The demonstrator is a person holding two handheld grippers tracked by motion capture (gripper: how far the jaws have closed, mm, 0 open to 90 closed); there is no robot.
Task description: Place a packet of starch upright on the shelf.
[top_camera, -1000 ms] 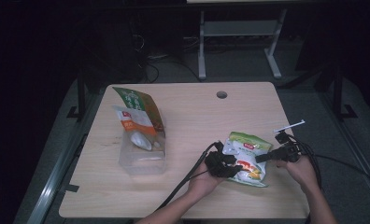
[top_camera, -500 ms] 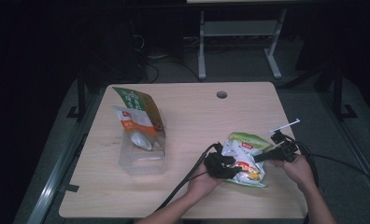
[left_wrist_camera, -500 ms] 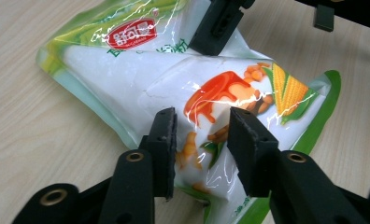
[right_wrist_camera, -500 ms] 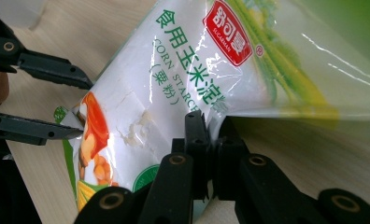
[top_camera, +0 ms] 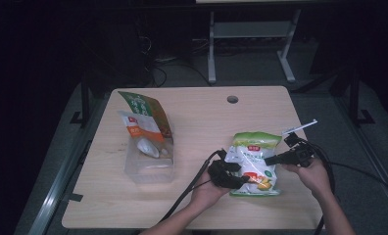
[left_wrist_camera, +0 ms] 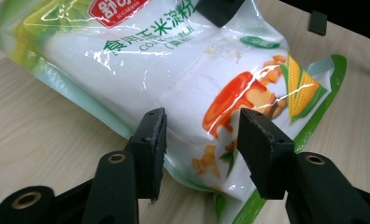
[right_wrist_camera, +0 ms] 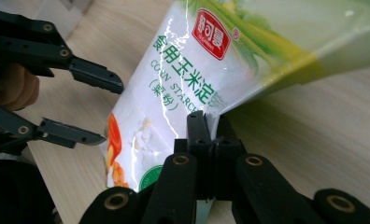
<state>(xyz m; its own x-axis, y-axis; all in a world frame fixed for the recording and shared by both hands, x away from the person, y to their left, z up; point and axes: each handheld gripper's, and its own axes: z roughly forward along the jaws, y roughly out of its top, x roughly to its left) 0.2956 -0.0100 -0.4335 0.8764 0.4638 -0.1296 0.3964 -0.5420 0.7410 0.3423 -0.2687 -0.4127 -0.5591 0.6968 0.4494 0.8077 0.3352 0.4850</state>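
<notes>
Right gripper view, gripper (right_wrist_camera: pixel 206 123) pinching pouch (right_wrist_camera: pixel 183 84) edge

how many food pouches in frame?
3. A white-and-green corn starch pouch lies near the table's right side, pinched by the right gripper. A green-and-orange pouch and a white-and-orange pouch stand in the clear plastic bin at left. Others may be hidden inside.
</notes>
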